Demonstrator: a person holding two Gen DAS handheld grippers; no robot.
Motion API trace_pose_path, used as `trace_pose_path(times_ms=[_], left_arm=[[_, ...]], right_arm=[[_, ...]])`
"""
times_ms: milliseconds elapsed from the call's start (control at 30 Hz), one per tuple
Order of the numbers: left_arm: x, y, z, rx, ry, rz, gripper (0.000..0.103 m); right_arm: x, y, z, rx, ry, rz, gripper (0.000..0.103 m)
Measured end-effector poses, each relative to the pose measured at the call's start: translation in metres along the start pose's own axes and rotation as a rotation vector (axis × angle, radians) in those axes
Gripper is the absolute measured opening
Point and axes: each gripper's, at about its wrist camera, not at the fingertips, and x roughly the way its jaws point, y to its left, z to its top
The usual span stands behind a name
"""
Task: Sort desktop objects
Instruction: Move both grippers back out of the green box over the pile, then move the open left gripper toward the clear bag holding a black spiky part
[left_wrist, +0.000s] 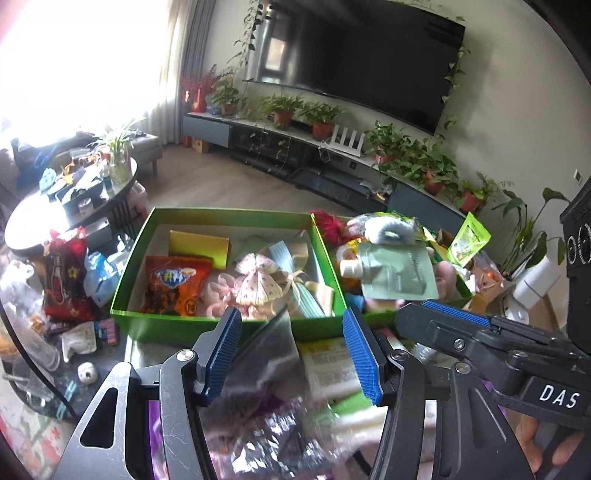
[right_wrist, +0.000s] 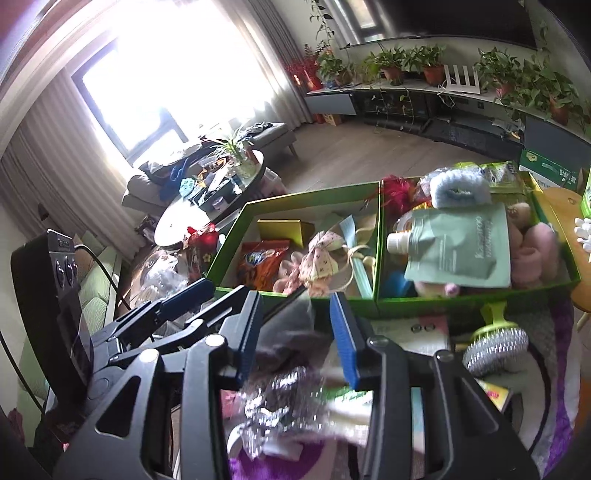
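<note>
Two green boxes stand side by side. The left green box (left_wrist: 129, 280) (right_wrist: 229, 240) holds an orange snack bag (left_wrist: 173, 284), a yellow carton and a floral bow (left_wrist: 258, 280). The right green box (right_wrist: 554, 284) holds a grey-green spout pouch (left_wrist: 399, 273) (right_wrist: 465, 247), a blue fluffy thing and pink plush. My left gripper (left_wrist: 291, 354) is open above a blurred crinkly silver bag (left_wrist: 266, 417). My right gripper (right_wrist: 295, 332) is open over the same silver bag (right_wrist: 284, 398). Neither touches it clearly. The right gripper's fingers (left_wrist: 454, 314) show in the left wrist view.
Loose packets, a red bag (left_wrist: 66, 280) and a small skull figure (left_wrist: 87, 372) lie left of the boxes. A green-handled steel scrubber (right_wrist: 495, 343) lies on the right. A round cluttered table (left_wrist: 74, 192) stands behind. A TV unit with potted plants lines the far wall.
</note>
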Motion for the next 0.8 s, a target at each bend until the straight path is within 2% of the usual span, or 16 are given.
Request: trace_pose_path(times_ms=[100,267,467,800], left_arm=[[-0.011,-0.005,-0.009,0.002,-0.018,0.003,0.058],[-0.028,-0.014,-0.024,0.035,-0.069,0.049,0.058],[-0.037,-0.015,-0.045,0.051,-0.084,0.075,0.058],[-0.030,-0.002,-0.080,0.027,-0.045,0.080,0.058]], right_arm=[[-0.007,0.001,-0.010,-0.008,-0.003,0.011,0.039],[-0.017,0.006,-0.028,-0.036,-0.014,0.015,0.039],[-0.022,0.009,-0.048,-0.064,-0.013,0.013,0.039],[-0.008,0.012,-0.079,-0.088,0.046,0.019,0.039]])
